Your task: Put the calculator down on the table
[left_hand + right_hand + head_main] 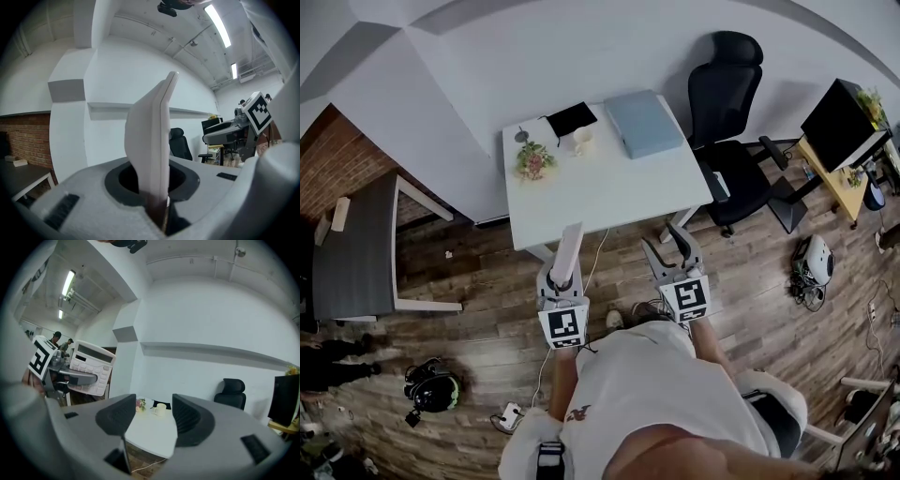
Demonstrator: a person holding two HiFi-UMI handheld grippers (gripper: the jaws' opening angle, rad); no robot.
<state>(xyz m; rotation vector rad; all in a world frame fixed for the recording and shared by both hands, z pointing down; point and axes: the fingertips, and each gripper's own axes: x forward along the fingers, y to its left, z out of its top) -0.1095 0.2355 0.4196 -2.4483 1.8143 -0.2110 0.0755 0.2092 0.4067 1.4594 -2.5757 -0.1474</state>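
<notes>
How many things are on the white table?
5: a pale blue flat case at the far right, a black flat pad left of it, a cream mug beside it, a small grey disc and potted flowers by the left edge. None looks hidden.

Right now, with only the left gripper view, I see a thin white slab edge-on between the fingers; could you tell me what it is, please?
Observer: The right gripper view shows its face: a white calculator with keys and a display, clamped in the left gripper.
Operator: Thank you. Where could I set it down?
Observer: On the white table straight ahead in the head view; its near half is bare.
Operator: And my other side?
Observer: The right gripper is open, nothing between its fingers.
</notes>
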